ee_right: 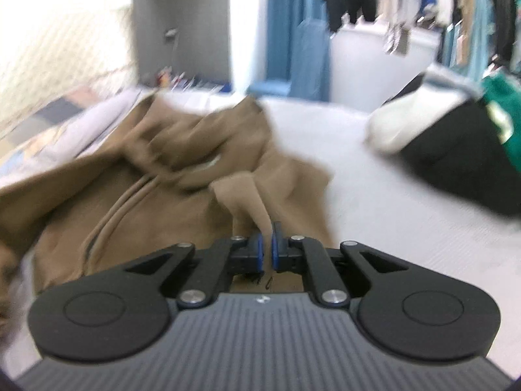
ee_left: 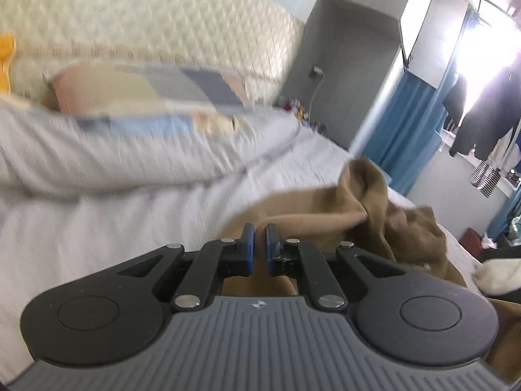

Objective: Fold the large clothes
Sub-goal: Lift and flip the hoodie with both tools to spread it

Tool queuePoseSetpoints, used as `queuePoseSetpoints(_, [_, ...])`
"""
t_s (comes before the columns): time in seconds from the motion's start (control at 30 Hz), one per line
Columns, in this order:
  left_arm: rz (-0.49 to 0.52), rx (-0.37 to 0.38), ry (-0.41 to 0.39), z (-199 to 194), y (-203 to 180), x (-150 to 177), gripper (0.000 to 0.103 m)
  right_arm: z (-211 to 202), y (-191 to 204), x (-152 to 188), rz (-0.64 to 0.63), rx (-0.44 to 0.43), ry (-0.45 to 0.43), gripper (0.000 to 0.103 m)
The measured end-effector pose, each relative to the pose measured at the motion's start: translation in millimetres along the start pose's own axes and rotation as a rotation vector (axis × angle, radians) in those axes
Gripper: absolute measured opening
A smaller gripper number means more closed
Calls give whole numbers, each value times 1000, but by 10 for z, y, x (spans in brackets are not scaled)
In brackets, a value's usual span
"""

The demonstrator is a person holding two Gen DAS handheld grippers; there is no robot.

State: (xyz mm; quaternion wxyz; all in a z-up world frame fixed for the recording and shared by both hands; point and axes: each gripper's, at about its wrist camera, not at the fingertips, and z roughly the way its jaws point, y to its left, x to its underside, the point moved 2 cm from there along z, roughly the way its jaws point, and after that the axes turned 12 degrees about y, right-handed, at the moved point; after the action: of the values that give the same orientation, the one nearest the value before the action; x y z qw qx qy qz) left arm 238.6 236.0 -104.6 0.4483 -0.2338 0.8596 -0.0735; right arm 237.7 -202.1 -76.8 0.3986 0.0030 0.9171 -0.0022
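The brown hoodie (ee_right: 156,176) lies crumpled on the bed (ee_right: 374,215), over the pale sheet, its hood bunched toward 12 o'clock and its drawstrings trailing back toward 7 o'clock in the right wrist view. The right gripper (ee_right: 267,244) has its fingers pressed nearly together on a thin fold of the brown cloth, which stands up between the blue pads and runs away toward 11 o'clock. The left gripper (ee_left: 259,244) has its fingers drawn close with only a slim gap; brown cloth shows under and just behind them, so it appears to pinch an edge of the same garment, though the pinch point itself is hidden by the pads.

From the left fingers the bulk of the hoodie lies toward 2 o'clock; from the right fingers it spreads from 9 to 12 o'clock. So the garment sits between the two hands, its long axis running roughly from one gripper to the other. Both hold it, and neither is clearly nearer; the next move likely turns on carrying both pinched edges together across that axis. A dark and green pile of clothes (ee_right: 462,150) lies apart at 2 o'clock
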Motion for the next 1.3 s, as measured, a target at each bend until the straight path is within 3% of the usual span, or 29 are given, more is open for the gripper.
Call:
queuePoseSetpoints(0.23, [-34,-193,-112,372,340,-901,7,0,-1071,-850,134,122,-24,8])
queuePoseSetpoints(0.33, [-48,-306,-125,704,480,-1293,7,190,-1510,-1202,170,242,-36,8])
queuePoseSetpoints(0.43, [-42,-440,-87,1196,629,-1607,7,515,-1931,-1445,211,369,-24,8])
queuePoseSetpoints(0.6, [-47,-575,-18,1935,924,-1796,7,1207,-2520,-1383,332,483,76,8])
queuePoseSetpoints(0.77, [9,-673,50,2489,1063,-1754,8,1812,-2745,-1033,298,549,136,8])
queuePoseSetpoints(0.93, [77,-738,83,2680,1026,-1774,8,2009,-2725,-845,194,575,71,9])
queuePoseSetpoints(1.03, [62,-728,89,2594,1001,-1789,8,1883,-2781,-835,242,533,44,11])
queuePoseSetpoints(1.13, [47,-712,103,2389,932,-1787,25,1722,-2772,-831,260,514,32,14])
queuePoseSetpoints(1.2, [26,-689,116,2223,883,-1794,64,1632,-2714,-874,246,524,28,35])
queuePoseSetpoints(1.23, [26,-655,107,2099,815,-1776,68,1546,-2664,-872,252,502,12,43])
queuePoseSetpoints(1.3, [43,-588,79,1873,692,-1747,71,1363,-2518,-867,263,436,-42,71])
